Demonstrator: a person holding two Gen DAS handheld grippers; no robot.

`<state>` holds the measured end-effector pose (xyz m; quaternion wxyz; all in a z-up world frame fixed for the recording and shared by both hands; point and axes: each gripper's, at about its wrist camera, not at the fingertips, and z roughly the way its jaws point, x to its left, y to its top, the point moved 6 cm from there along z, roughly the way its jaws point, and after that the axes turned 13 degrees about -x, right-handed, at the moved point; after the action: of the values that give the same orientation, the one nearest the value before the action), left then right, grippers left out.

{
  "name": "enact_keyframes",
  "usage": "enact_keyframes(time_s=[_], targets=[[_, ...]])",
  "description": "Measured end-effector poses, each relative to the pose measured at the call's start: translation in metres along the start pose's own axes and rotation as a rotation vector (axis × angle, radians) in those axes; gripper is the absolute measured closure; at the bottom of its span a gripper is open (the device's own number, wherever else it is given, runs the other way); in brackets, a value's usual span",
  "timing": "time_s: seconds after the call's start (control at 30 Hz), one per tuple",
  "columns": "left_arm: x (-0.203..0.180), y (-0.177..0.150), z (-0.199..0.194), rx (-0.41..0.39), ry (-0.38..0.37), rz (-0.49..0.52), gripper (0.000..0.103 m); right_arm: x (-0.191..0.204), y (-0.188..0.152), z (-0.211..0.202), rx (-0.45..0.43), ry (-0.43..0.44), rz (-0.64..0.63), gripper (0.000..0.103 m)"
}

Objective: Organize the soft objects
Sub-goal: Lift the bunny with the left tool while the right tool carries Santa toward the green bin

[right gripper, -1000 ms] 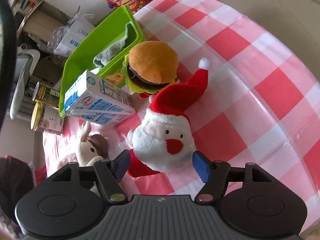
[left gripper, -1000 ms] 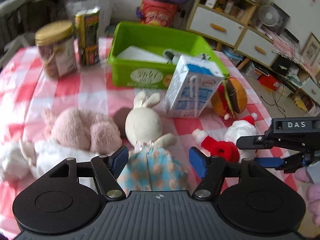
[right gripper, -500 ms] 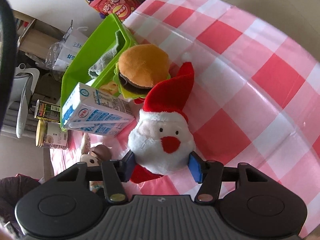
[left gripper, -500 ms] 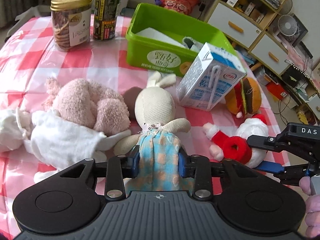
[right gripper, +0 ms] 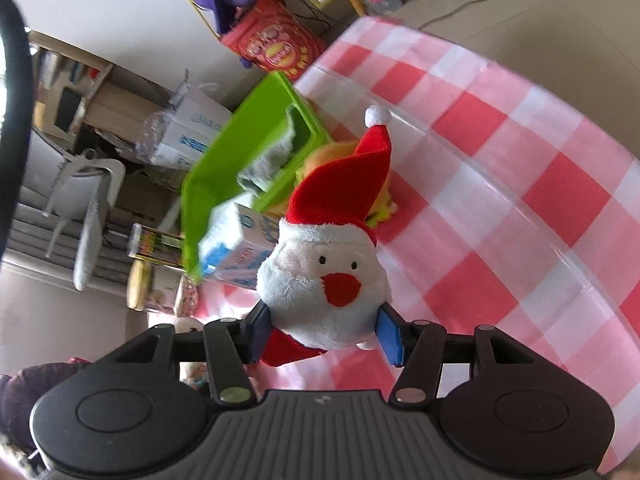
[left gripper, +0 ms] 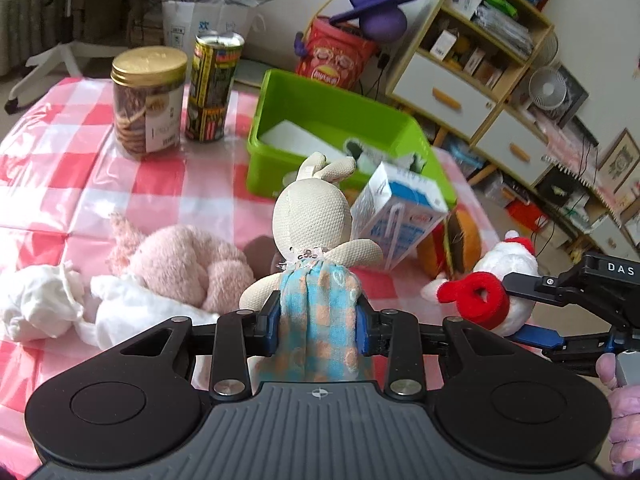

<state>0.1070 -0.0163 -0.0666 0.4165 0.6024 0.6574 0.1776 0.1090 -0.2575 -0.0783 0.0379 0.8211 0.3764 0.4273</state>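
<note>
My left gripper is shut on a cream rabbit doll by its blue checked dress and holds it raised off the table. My right gripper is shut on a Santa plush and holds it above the cloth; the Santa plush also shows in the left wrist view. A green bin stands behind, seen too in the right wrist view. A pink plush and white cloth lie at the left. A burger plush lies by the milk carton.
A milk carton leans against the bin's front. A cookie jar and a tall can stand at the back left. The red-checked table drops off at the right, with shelves beyond.
Both grippers closed on their toys, the left on the rabbit and the right on the Santa, and then lifted them off the table.
</note>
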Motion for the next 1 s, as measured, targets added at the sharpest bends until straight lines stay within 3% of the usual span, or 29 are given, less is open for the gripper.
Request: enact_keyframes(time_s=[0.33,0.57,0.77,1.0], targets=[[-0.001,0.04,-0.008,-0.095,-0.019,0.012,0.068,0.029,0.042,-0.014,-0.131,0.135,0.029,0.064],[-0.012,0.103,0.015,-0.16,-0.019,0.053,0.068,0.054,0.088,0.015,-0.182,0.161,0.02,0.064],[-0.034,0.144,0.066,-0.202,-0.031,0.123,0.068,0.07,0.108,0.054,-0.189,0.243,0.01,0.064],[-0.047,0.151,0.149,-0.179,-0.037,0.16,0.068,0.061,0.105,0.108,-0.15,0.204,-0.051,0.064]])
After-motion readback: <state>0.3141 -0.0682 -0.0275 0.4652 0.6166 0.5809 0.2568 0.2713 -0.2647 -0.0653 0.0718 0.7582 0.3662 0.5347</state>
